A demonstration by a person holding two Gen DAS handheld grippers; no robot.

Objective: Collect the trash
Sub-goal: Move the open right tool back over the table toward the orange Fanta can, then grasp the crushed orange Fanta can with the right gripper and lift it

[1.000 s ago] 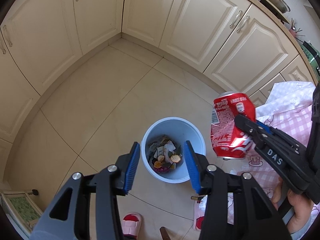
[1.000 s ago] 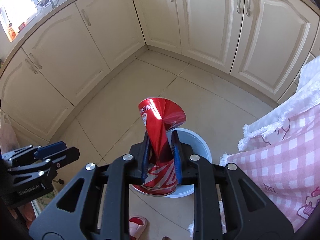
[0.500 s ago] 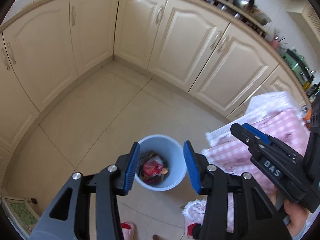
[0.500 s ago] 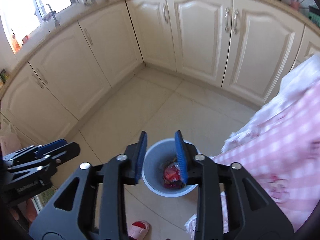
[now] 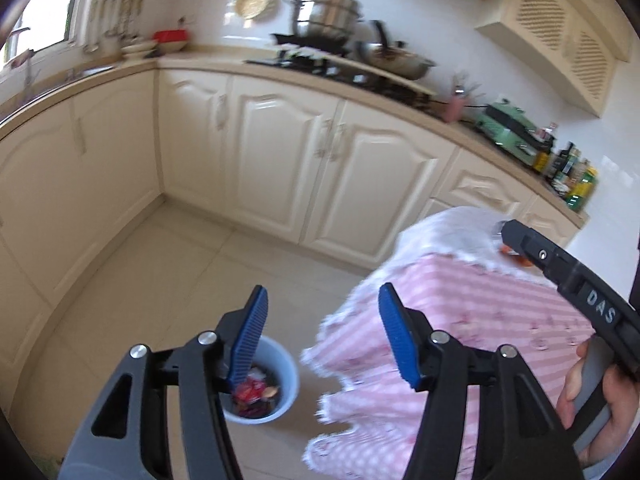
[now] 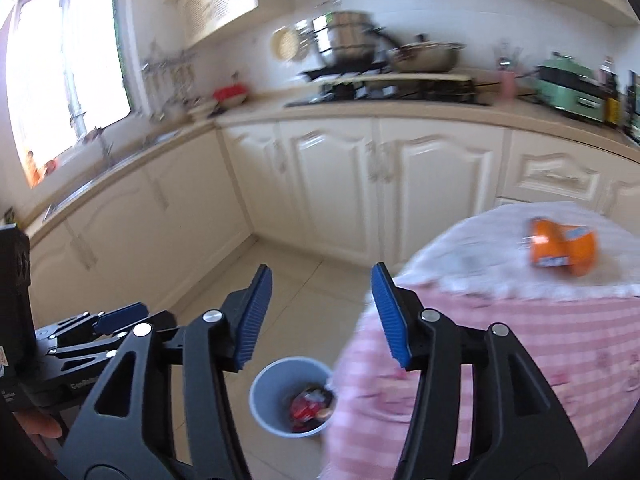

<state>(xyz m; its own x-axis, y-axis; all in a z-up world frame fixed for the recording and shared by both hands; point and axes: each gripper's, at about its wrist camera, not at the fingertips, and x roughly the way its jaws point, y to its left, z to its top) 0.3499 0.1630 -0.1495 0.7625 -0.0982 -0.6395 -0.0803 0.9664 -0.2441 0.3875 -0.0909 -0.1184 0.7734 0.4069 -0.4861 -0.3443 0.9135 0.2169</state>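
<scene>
both claws are raised above a kitchen floor [image 5: 168, 264], each spread wide with nothing between its blue pads. the left claw [image 5: 320, 336] points past the near corner of a table [image 5: 500, 320] draped in a pink checked cloth with a white lace overlay, and the right claw [image 6: 322, 314] does the same from beside it. the right claw also shows at the right edge of the left wrist view [image 5: 568, 272], gripped by a hand [image 5: 596, 396], its fingertips over the far part of the table; the left claw appears at the lower left of the right wrist view [image 6: 100, 328].

a pale blue trash bin [image 5: 290, 376] stands on the floor just beside the table's draped corner, partly hidden behind the left claw's left pad [image 5: 250, 336] in the left wrist view. in the right wrist view the bin [image 6: 264, 384] sits below and between the right claw's pads, touching or nearly touching the hanging cloth. a crushed red can [image 6: 306, 410] lies inside the bin on top of other scraps; it shows red in the left wrist view too [image 5: 248, 390].

an orange crushed can [image 6: 560, 246] lies on its side on the lace at the far end of the table, well apart from the bin. behind the table, cream cabinets [image 6: 328, 184] run along the wall, with steel pots [image 5: 328, 4] on the stove. both views are blurred.
</scene>
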